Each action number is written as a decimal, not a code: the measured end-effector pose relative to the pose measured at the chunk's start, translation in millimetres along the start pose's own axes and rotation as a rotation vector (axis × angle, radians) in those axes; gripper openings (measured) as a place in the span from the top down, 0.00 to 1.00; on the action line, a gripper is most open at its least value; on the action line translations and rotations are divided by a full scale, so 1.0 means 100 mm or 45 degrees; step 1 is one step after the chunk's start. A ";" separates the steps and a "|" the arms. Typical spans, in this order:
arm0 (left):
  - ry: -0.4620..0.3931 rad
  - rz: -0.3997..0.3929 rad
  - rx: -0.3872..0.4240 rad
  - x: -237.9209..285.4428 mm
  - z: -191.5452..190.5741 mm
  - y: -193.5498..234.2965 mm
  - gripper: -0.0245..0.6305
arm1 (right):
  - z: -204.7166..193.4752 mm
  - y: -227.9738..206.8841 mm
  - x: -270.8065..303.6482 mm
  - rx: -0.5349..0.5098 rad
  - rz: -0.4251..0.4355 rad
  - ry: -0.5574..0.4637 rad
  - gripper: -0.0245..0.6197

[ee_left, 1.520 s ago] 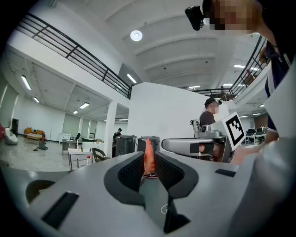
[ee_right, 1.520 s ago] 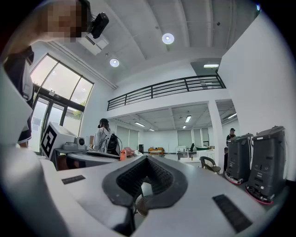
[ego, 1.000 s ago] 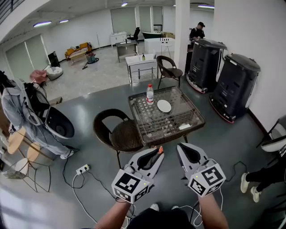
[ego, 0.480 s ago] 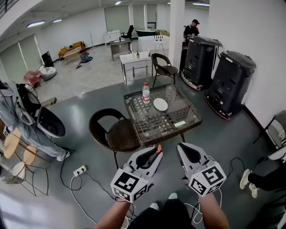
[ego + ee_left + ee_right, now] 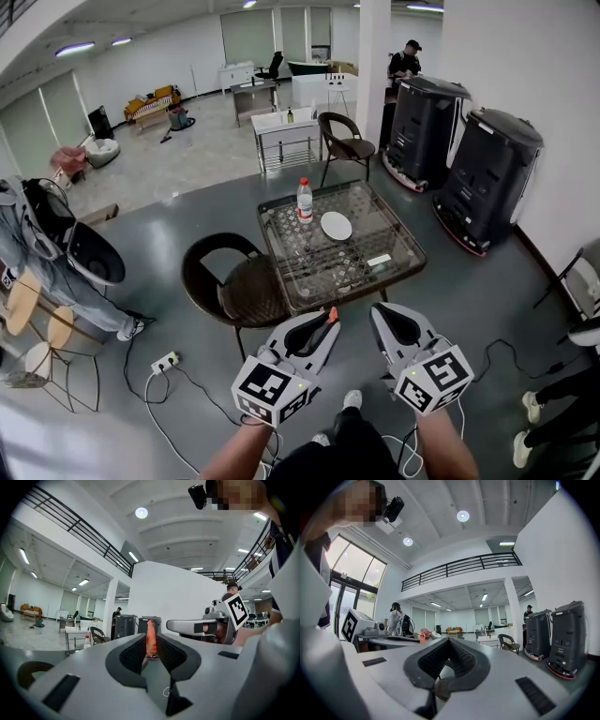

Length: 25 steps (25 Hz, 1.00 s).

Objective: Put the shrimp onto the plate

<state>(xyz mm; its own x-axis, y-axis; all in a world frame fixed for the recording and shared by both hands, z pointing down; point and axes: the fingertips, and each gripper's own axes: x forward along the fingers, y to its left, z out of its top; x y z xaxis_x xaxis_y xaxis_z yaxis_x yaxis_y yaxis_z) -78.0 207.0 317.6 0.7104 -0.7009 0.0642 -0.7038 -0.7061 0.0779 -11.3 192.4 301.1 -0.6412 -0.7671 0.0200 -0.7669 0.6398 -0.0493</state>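
Note:
A small orange shrimp (image 5: 332,313) stands pinched at the tips of my left gripper (image 5: 328,319), which is shut on it. In the left gripper view the shrimp (image 5: 150,638) rises upright between the dark pads of the left gripper (image 5: 150,645). My right gripper (image 5: 377,310) is held beside it, shut, with nothing between the tips. In its own view the right gripper (image 5: 450,642) shows only floor behind. The white plate (image 5: 336,225) lies on the glass-topped wicker table (image 5: 375,274), well ahead of both grippers and lower.
A plastic bottle (image 5: 304,200) stands on the table left of the plate. A dark wicker chair (image 5: 234,286) sits at the table's left side. Cables and a power strip (image 5: 165,359) lie on the floor. Two black machines (image 5: 487,178) stand to the right. A person (image 5: 47,244) stands at the left.
Both grippers keep their pose, the left still shut on the shrimp. The view has shifted slightly, and the person at the left has slid further toward the edge.

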 end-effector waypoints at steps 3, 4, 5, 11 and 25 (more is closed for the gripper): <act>0.013 0.015 0.003 0.16 -0.03 0.13 0.86 | -0.05 -0.17 0.14 0.019 0.010 -0.002 0.95; 0.018 0.020 0.004 0.23 -0.04 0.17 0.86 | -0.07 -0.23 0.20 0.026 0.014 -0.002 0.95; 0.025 0.024 0.003 0.31 -0.05 0.22 0.86 | -0.09 -0.31 0.25 0.033 0.018 -0.001 0.95; 0.076 0.068 0.016 0.89 -0.06 0.50 0.86 | -0.09 -0.92 0.62 0.093 0.057 -0.023 0.95; 0.127 0.206 0.064 1.78 0.10 0.94 0.86 | 0.16 -1.94 1.25 0.145 0.191 -0.125 0.95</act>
<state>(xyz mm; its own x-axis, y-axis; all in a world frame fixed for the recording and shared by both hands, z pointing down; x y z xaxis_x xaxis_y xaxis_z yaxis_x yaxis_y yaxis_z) -17.6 15.3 326.7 0.5838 -0.7939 0.1702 -0.8065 -0.5911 0.0092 58.3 -28.3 297.4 -0.7382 -0.6681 -0.0928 -0.6518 0.7420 -0.1569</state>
